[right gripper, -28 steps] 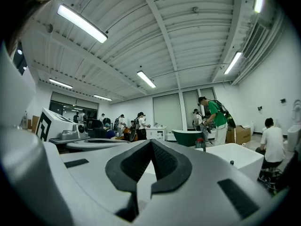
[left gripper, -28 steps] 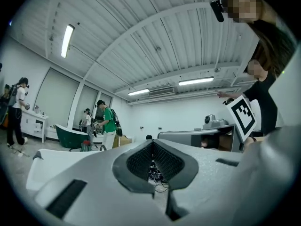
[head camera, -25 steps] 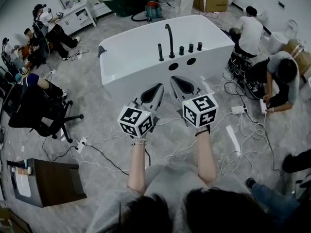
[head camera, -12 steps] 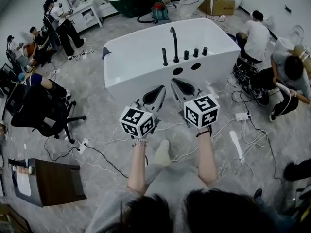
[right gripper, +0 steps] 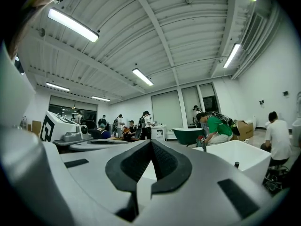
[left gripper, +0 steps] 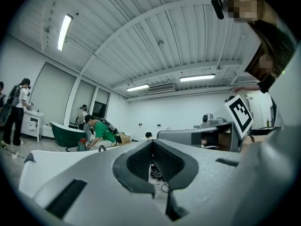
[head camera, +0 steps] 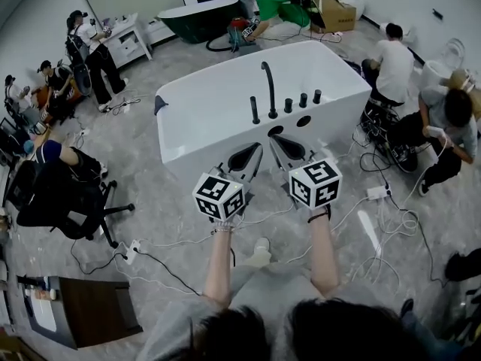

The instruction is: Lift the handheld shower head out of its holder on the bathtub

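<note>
1. Two grippers show in the head view, held side by side in front of the person and pointing at the white bathtub [head camera: 203, 138]. The left gripper [head camera: 255, 150] and the right gripper [head camera: 273, 139] lie close together, and in this view their tips overlap the tub's near outer wall. The handheld shower head [head camera: 255, 110], a slim black stick, stands upright in its holder [head camera: 255, 120] on the tub's near deck. It is just left of the tall curved spout [head camera: 267, 81] and apart from both grippers. Three short black knobs [head camera: 303, 100] stand in a row right of the spout. Loose cables [head camera: 383, 209] lie on the grey floor [head camera: 150, 194] at the right.

2. In the left gripper view, the jaws are brought together, tips meeting, with nothing gripped. The tub's white rim curves in at the left. Beyond it, a person in a green top [left gripper: 101, 131] bends beside a dark green tub [left gripper: 63, 133]. The shower head cannot be made out here.

3. In the right gripper view, the jaws are closed tip to tip and empty. The white tub sits to their right, with a small black fitting [right gripper: 236, 164] on its rim. Which fitting it is cannot be told.
</note>
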### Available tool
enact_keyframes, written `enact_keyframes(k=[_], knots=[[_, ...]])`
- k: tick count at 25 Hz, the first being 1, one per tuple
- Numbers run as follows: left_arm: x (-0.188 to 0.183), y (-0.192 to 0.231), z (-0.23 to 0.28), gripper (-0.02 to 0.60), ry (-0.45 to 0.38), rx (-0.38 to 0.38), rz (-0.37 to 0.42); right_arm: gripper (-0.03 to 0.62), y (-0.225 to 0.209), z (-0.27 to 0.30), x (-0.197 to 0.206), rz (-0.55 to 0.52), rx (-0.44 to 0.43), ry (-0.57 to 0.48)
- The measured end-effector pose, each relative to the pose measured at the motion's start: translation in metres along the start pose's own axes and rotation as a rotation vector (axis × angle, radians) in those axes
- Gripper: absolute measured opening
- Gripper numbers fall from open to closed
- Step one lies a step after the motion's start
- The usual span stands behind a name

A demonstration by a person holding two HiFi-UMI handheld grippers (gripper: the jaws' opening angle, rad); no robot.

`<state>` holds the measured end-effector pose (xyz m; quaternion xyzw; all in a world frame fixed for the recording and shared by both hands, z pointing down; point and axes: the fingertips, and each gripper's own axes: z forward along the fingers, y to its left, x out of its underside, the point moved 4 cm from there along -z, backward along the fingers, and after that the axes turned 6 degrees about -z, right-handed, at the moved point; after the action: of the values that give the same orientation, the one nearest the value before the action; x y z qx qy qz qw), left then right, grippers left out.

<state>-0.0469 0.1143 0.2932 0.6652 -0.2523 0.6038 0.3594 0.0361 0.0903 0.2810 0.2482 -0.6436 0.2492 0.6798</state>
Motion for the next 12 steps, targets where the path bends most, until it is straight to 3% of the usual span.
enact_keyframes(k=[12], knots=[[-0.013, 0.09, 0.037, 0.006, 0.012, 0.06, -0.01, 0.0, -0.031, 0.083, -0.003, 0.005, 0.066, 0.009]])
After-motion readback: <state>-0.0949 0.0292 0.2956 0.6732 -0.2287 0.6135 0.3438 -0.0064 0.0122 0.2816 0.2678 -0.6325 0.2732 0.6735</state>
